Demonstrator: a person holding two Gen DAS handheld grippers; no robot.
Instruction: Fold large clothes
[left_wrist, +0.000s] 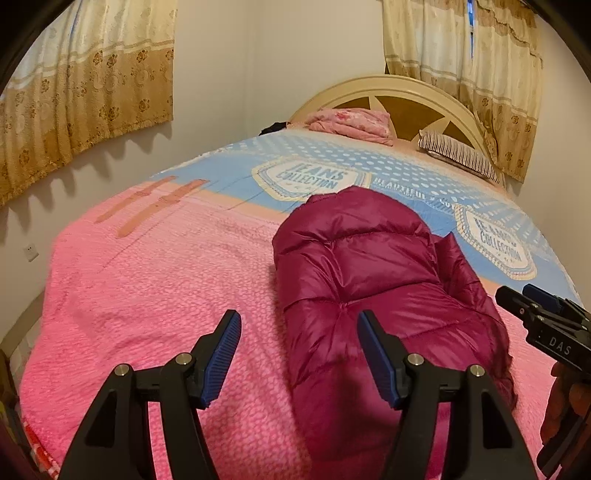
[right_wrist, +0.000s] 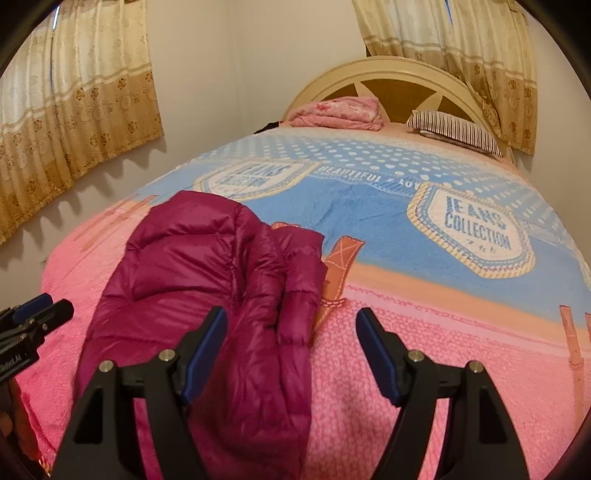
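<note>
A magenta puffer jacket (left_wrist: 373, 280) lies folded lengthwise into a long narrow shape on the pink bedspread (left_wrist: 147, 280). It also shows in the right wrist view (right_wrist: 207, 280). My left gripper (left_wrist: 299, 321) is open and empty, held above the jacket's near left edge. My right gripper (right_wrist: 291, 321) is open and empty, above the jacket's near right edge. The right gripper also shows at the right edge of the left wrist view (left_wrist: 517, 295). The left gripper shows at the left edge of the right wrist view (right_wrist: 51, 306).
The bed's far half has a blue printed cover (right_wrist: 369, 206). A folded pink blanket (right_wrist: 336, 112) and a striped pillow (right_wrist: 454, 131) lie by the headboard (right_wrist: 399, 79). Curtains (right_wrist: 74, 96) hang on the left wall and behind the bed.
</note>
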